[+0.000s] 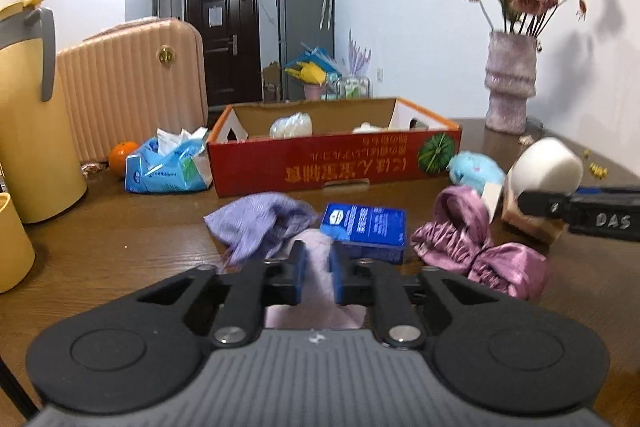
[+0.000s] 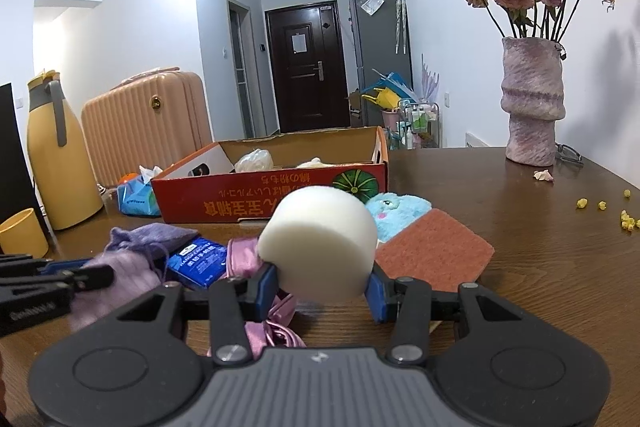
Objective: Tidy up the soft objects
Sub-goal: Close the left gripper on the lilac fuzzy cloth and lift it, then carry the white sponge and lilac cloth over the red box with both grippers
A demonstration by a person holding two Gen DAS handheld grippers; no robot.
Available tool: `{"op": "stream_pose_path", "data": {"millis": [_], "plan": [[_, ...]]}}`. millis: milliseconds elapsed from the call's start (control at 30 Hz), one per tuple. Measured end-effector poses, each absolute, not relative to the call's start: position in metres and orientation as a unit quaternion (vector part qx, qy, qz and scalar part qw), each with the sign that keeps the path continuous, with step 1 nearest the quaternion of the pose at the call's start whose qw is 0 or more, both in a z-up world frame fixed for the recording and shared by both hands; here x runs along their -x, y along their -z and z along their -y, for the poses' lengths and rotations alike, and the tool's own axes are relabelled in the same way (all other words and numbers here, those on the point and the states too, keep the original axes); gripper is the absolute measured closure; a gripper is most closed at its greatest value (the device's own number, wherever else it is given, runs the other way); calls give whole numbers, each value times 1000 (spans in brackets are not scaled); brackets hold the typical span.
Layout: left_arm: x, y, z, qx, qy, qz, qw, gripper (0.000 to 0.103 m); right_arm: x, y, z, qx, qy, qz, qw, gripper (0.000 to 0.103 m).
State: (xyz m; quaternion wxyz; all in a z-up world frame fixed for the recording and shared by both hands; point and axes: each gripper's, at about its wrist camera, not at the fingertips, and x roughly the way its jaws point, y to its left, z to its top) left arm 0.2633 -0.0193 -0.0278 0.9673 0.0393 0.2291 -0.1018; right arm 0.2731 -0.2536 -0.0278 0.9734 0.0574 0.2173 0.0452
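Note:
My left gripper [image 1: 318,251] is shut on a pale lilac knit cloth [image 1: 320,275], low over the wooden table [image 1: 132,239]. From the right wrist view that cloth [image 2: 120,279] hangs from the left gripper's fingers [image 2: 88,277]. My right gripper [image 2: 322,279] is shut on a white foam cylinder [image 2: 320,243], held just above the table. A purple pouch [image 1: 260,223], a blue packet [image 1: 366,227], a pink satin cap [image 1: 480,243], a blue plush toy [image 1: 476,167] and a rust scouring pad [image 2: 434,251] lie nearby. Behind them stands an open red cardboard box [image 1: 332,163] holding some pale soft items.
A pink vase [image 1: 510,83] of dried roses stands at the back right. A yellow jug [image 1: 32,107] and a yellow cup [image 1: 12,243] are at the left, with a blue tissue pack [image 1: 168,167] and an orange [image 1: 122,153] beside the box. Yellow crumbs [image 2: 626,223] dot the right side.

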Motion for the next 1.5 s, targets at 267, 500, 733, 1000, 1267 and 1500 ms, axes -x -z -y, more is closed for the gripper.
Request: {"op": "stream_pose_path", "data": {"millis": [267, 500, 733, 1000, 1267, 1500], "plan": [[-249, 20, 17, -19, 113, -215, 970, 84, -272, 27, 254, -58, -45, -215, 974, 58], [-257, 29, 16, -22, 91, -247, 964, 26, -269, 26, 254, -62, -47, -213, 974, 58], [-279, 53, 25, -46, 89, -319, 943, 61, -268, 27, 254, -63, -49, -213, 974, 58], [-264, 41, 18, -20, 103, -287, 952, 72, -265, 26, 254, -67, -50, -209, 974, 58], [-234, 21, 7, 15, 104, -224, 969, 72, -264, 26, 254, -68, -49, -208, 975, 58], [-228, 10, 4, 29, 90, -201, 975, 72, -263, 23, 254, -68, -51, -199, 976, 58]]}}
